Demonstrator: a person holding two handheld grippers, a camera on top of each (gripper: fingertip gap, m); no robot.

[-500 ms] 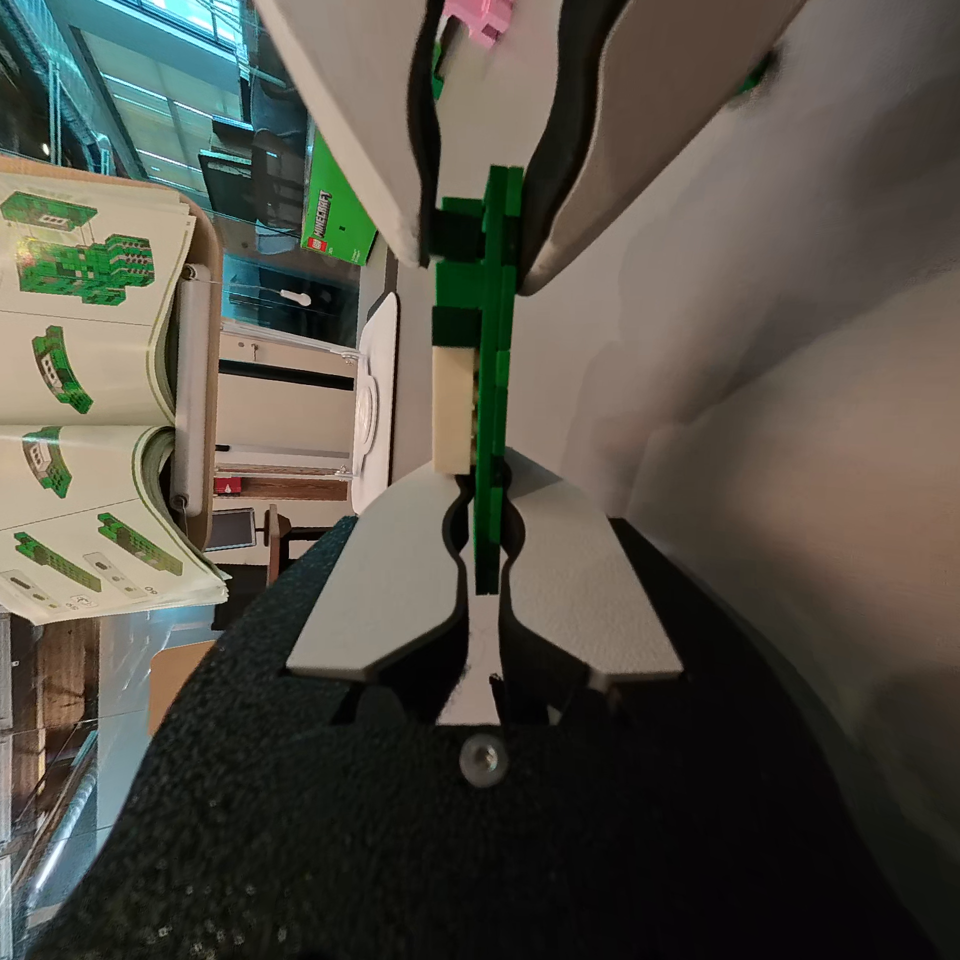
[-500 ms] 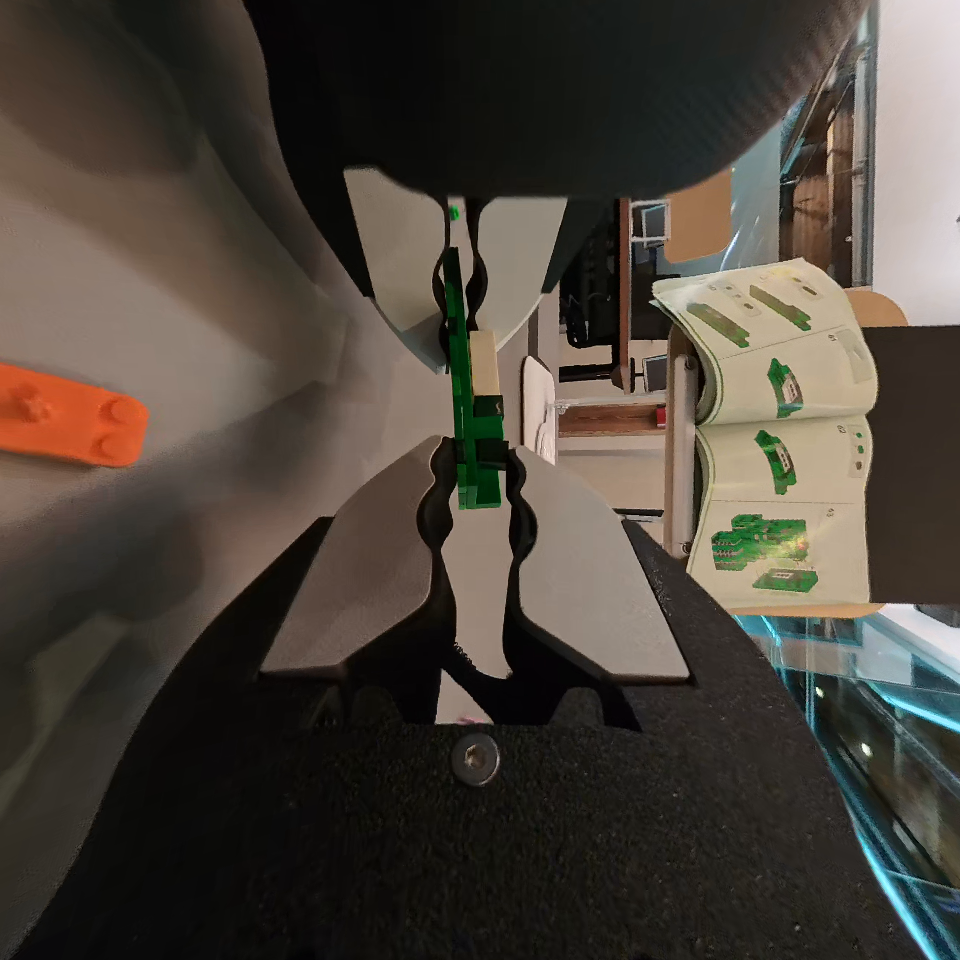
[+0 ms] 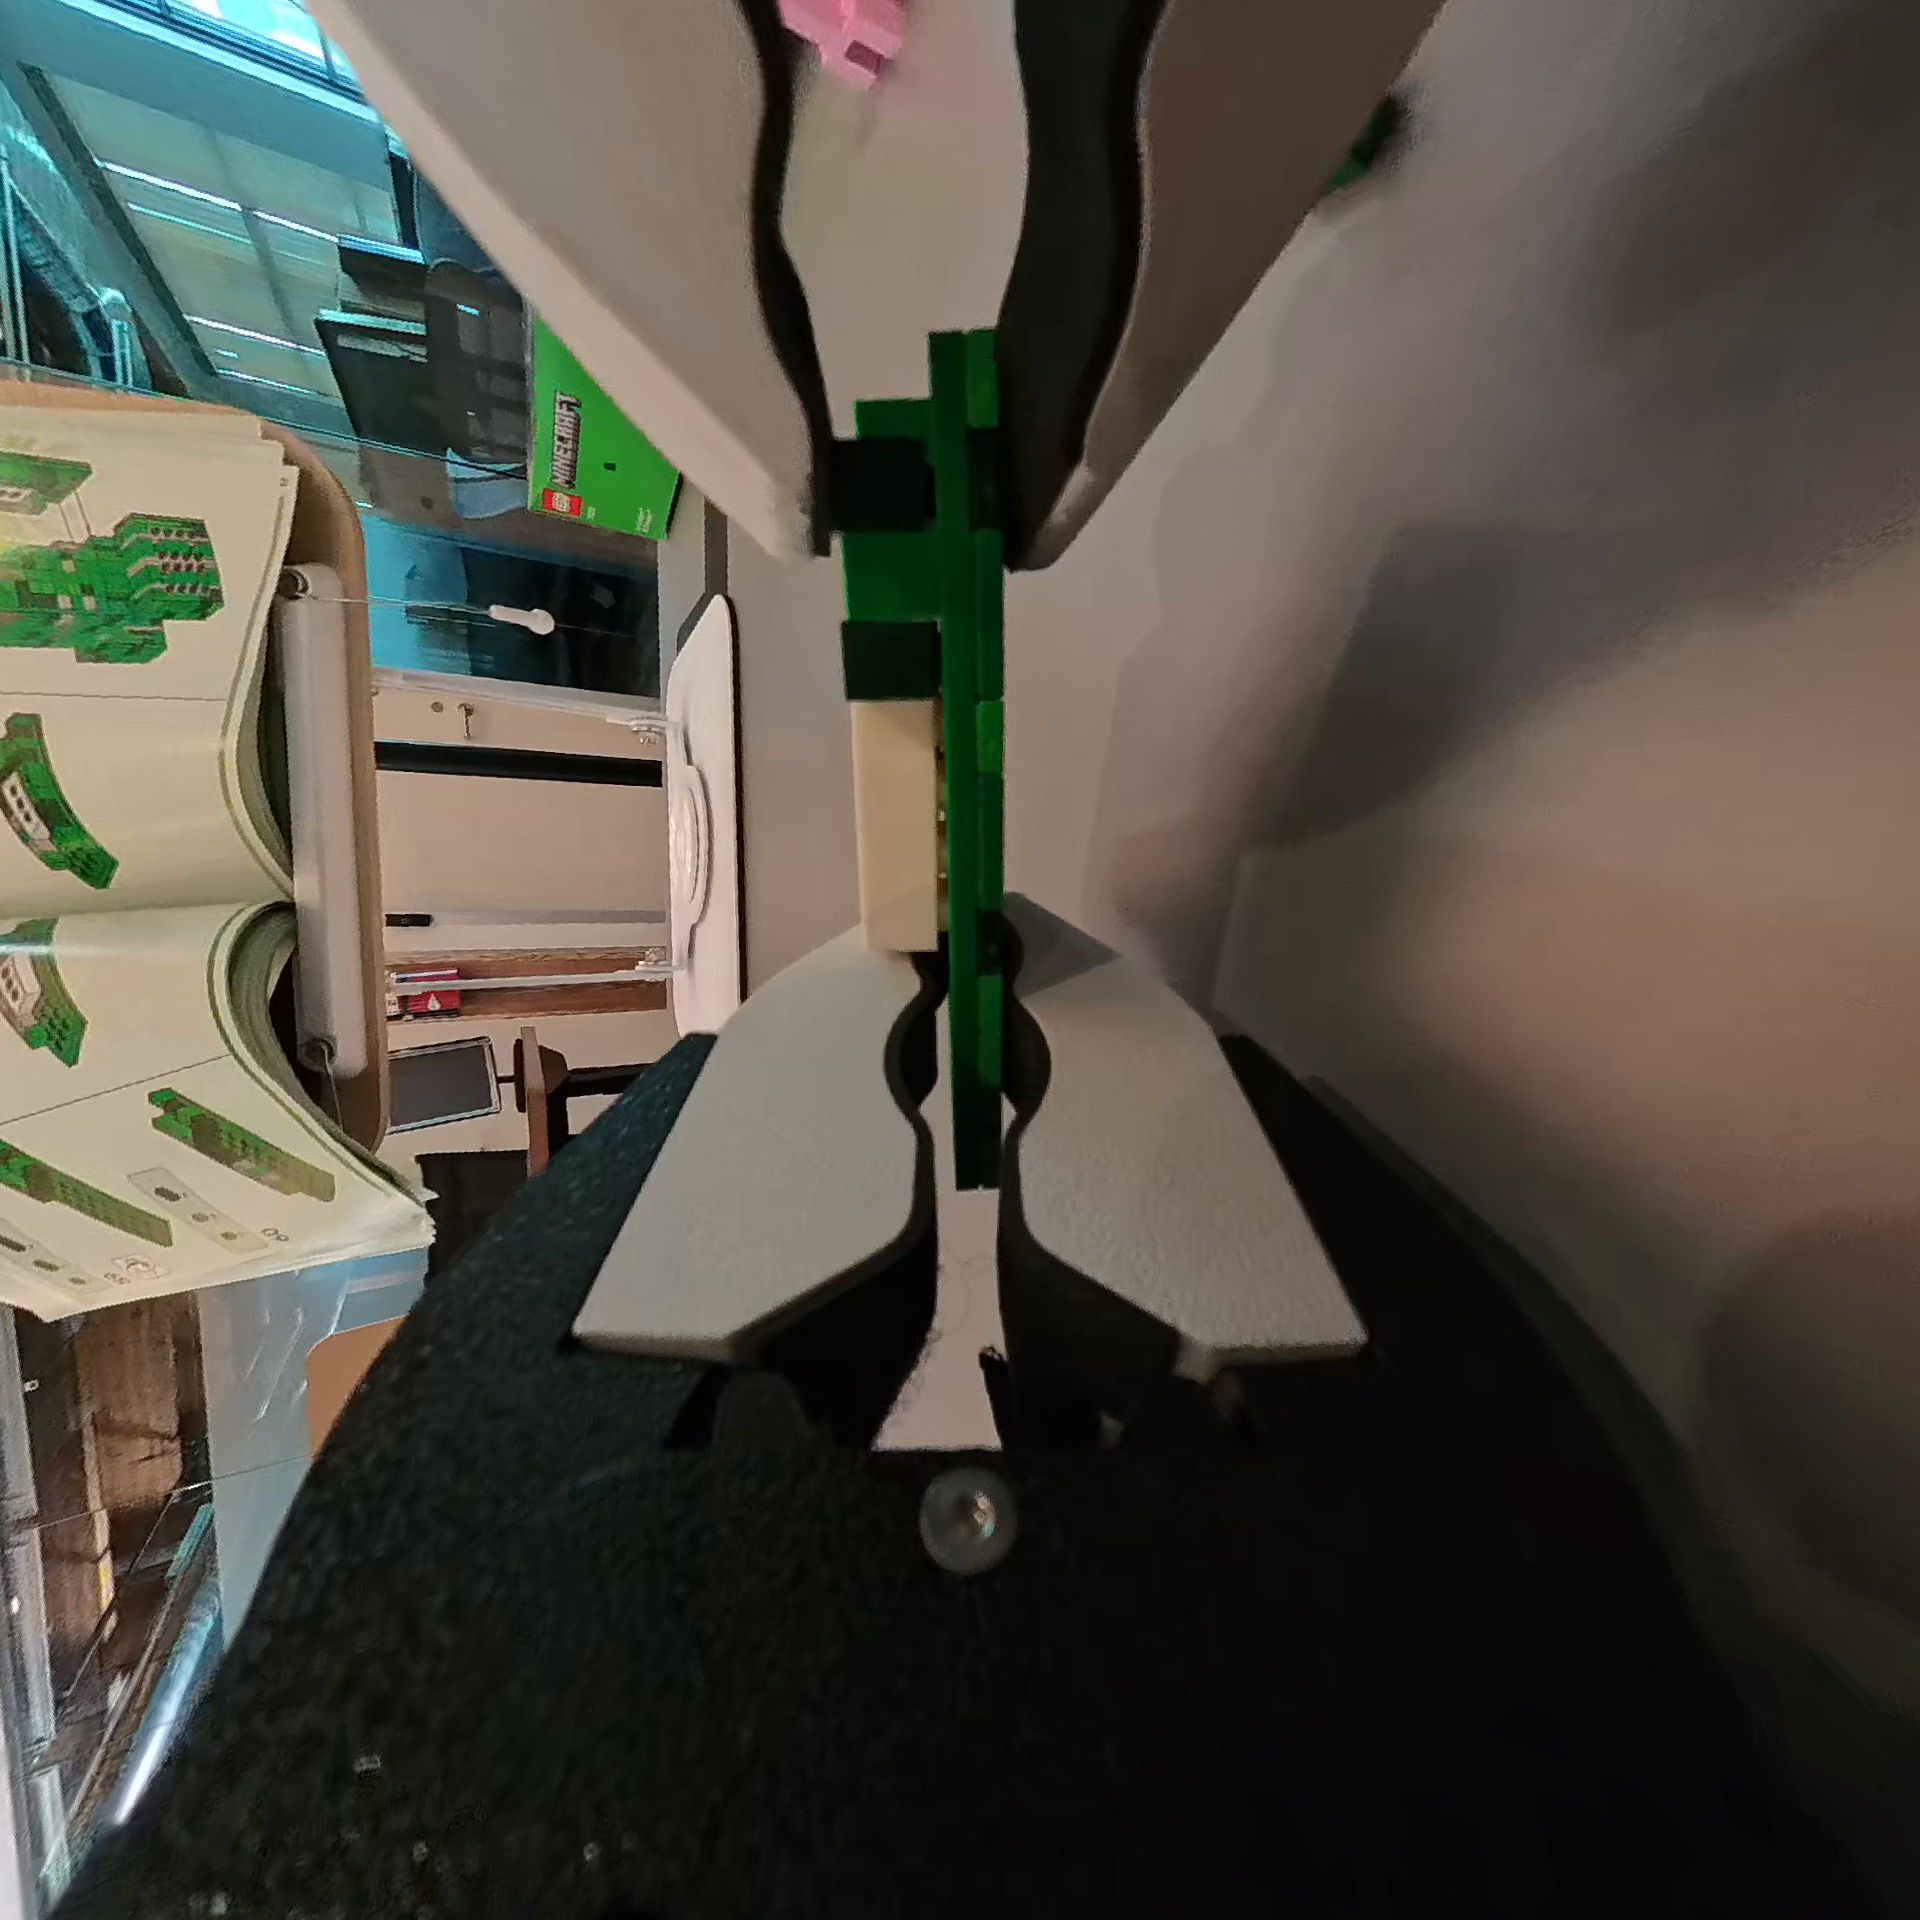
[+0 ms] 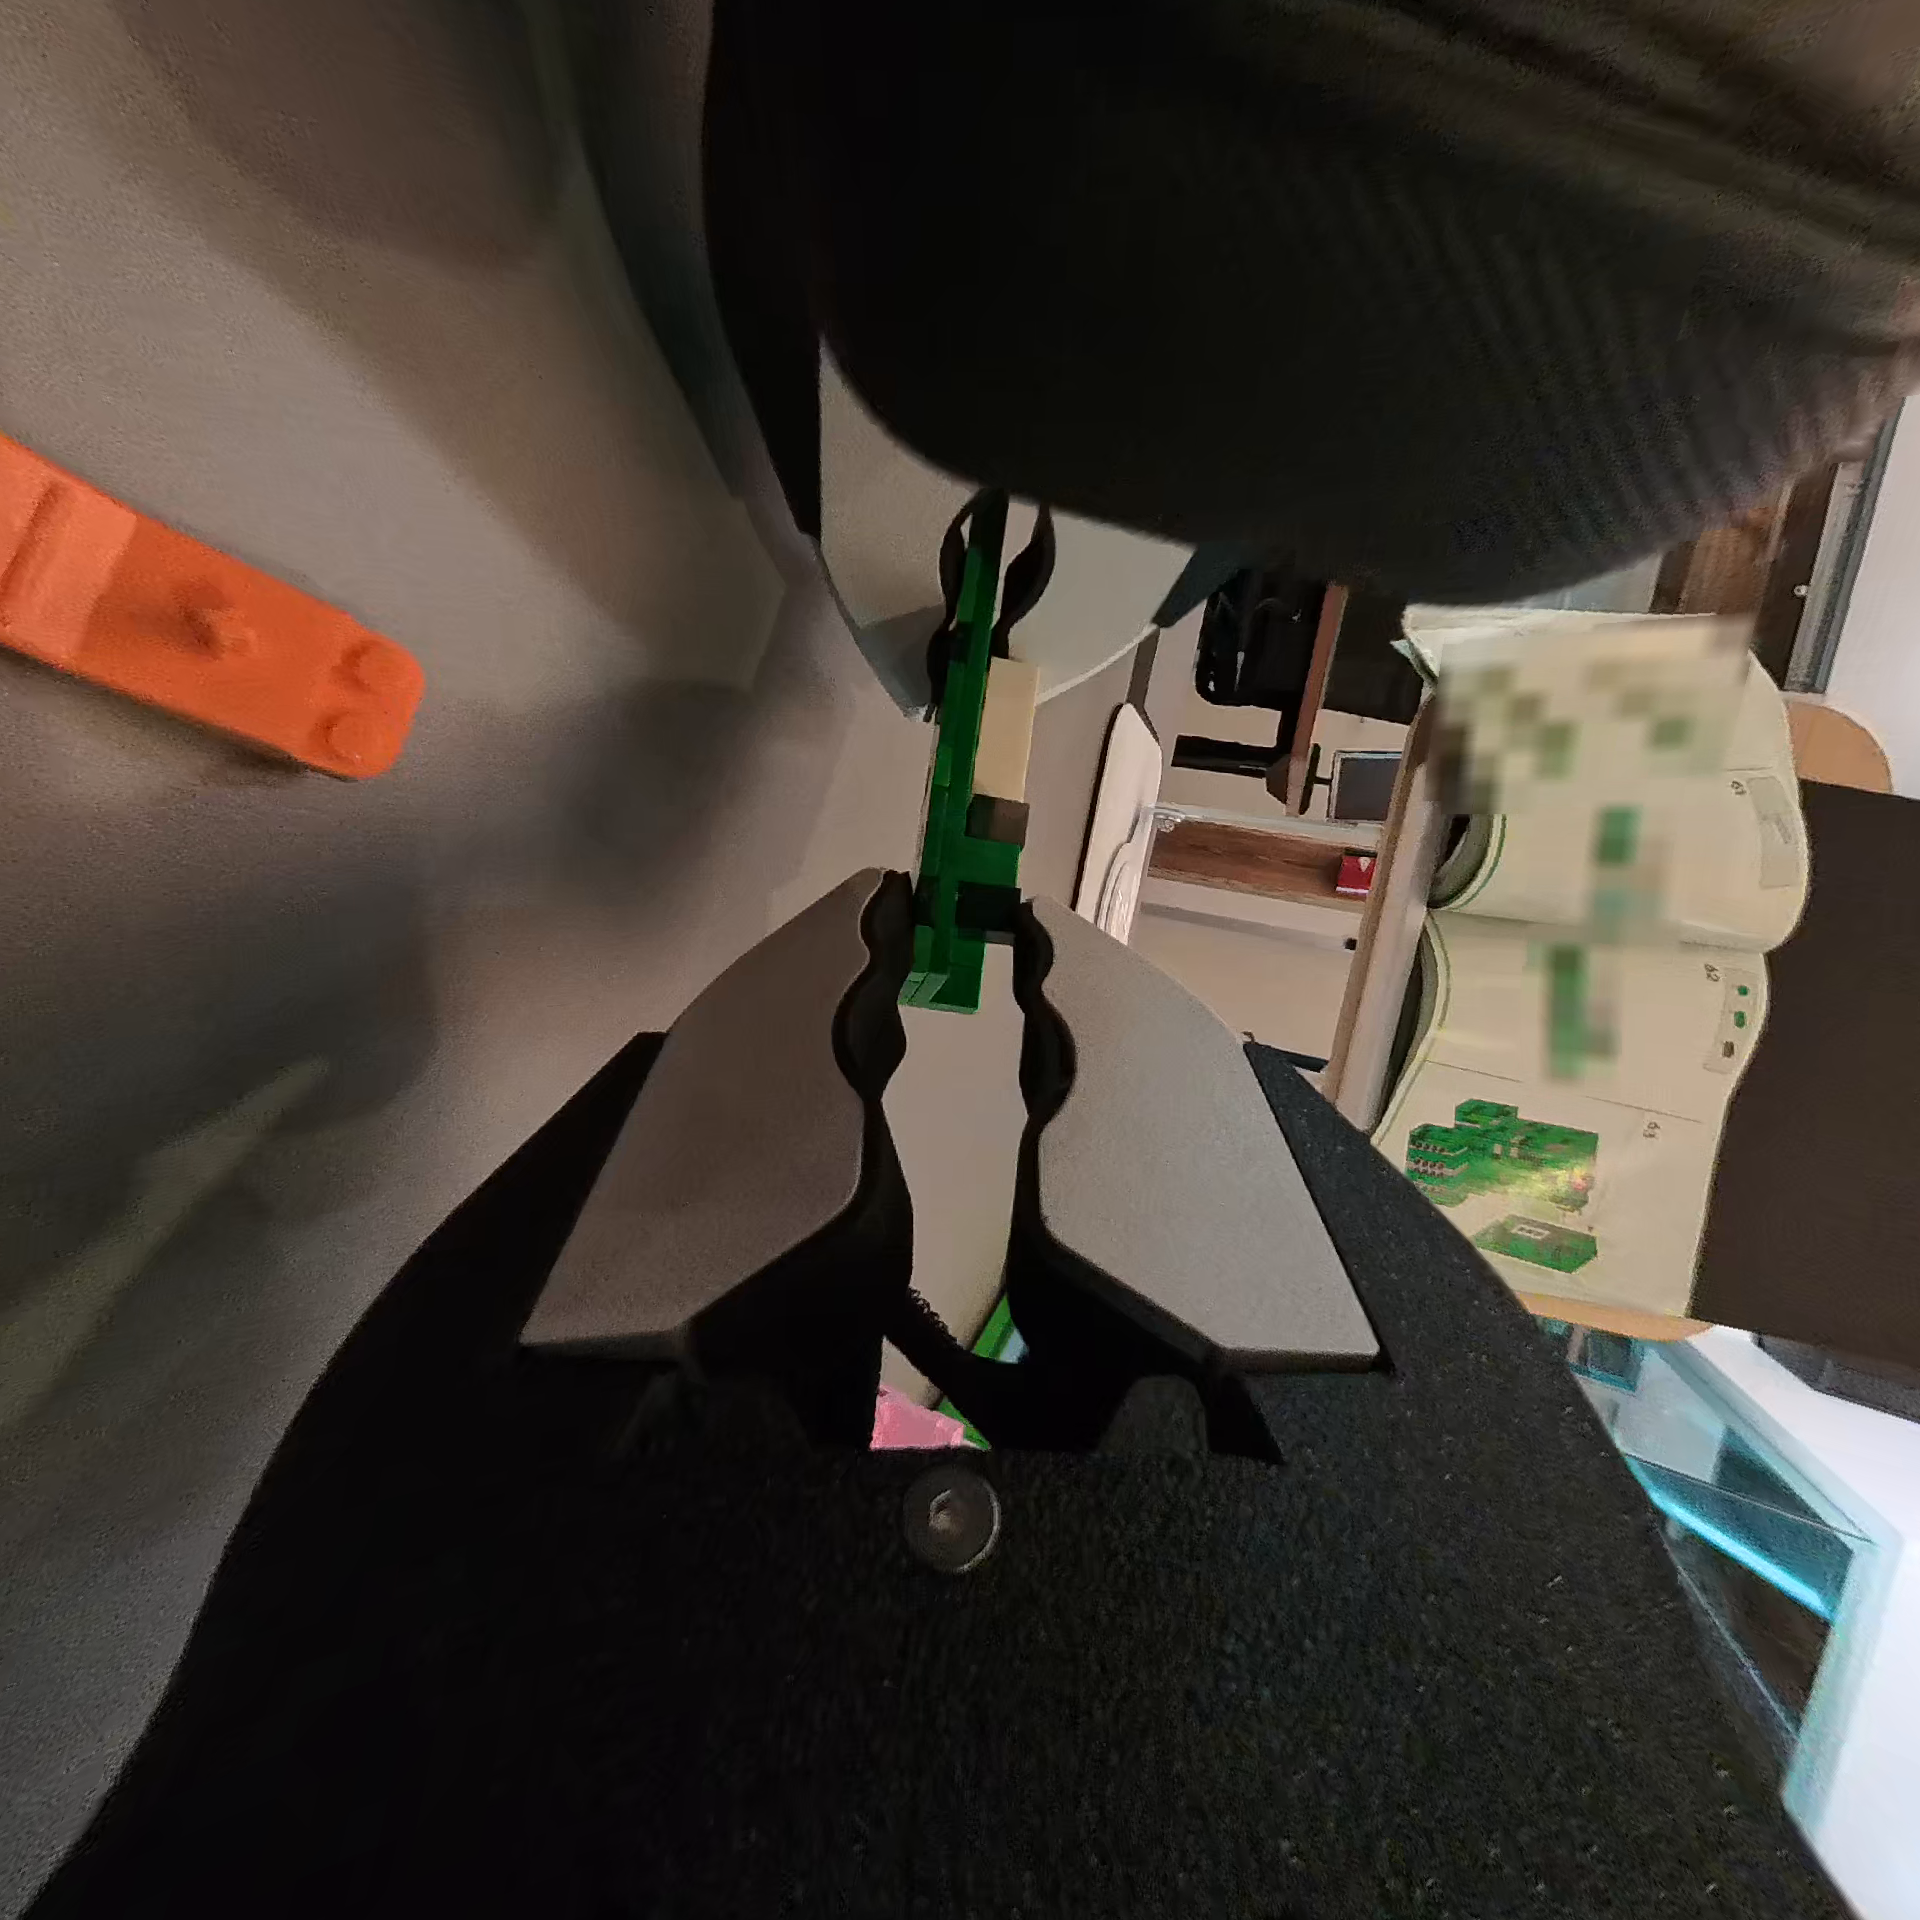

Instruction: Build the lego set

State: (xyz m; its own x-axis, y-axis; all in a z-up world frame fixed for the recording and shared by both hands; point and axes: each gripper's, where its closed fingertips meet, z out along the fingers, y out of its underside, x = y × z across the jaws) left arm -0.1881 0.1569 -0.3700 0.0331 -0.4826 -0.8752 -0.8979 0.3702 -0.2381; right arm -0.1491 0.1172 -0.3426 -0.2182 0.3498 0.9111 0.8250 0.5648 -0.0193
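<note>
Left wrist view, nearest first: the left claw (image 3: pixel 977 997) is clenched on the near end of a thin green lego assembly (image 3: pixel 971 790), its pale fingers (image 3: pixel 810 1132) pressed against both faces of the plate stack. The assembly runs straight away from the camera, held on edge in the air, with a cream brick (image 3: pixel 899 821) and dark green blocks (image 3: pixel 883 665) stuck on its left face. At its far end the right claw (image 3: pixel 914 499) grips it from the opposite side, so the piece is pinched between the two claws. A pink piece (image 3: pixel 852 42) shows through the gap behind the far fingers, blurred. Off to the left an open instruction booklet (image 3: pixel 125 831) rests on a stand, and farther back a green lego box (image 3: pixel 597 457) stands upright. The grey counter (image 3: pixel 1558 727) fills the right of this view.

In the right wrist view, the right claw (image 4: pixel 961 935) grasps the same assembly (image 4: pixel 961 790) at its near end, the cream brick (image 4: pixel 1008 727) now on the right face. The left claw (image 4: pixel 987 582) holds the far end under its dark body. An orange brick separator (image 4: pixel 208 644) lies on the counter (image 4: pixel 312 260) to the left, well apart from the claws. The booklet (image 4: pixel 1579 987) stands at right, partly mosaicked. Between the near fingers, low down, bits of pink and green show, too hidden to tell what they are.
</note>
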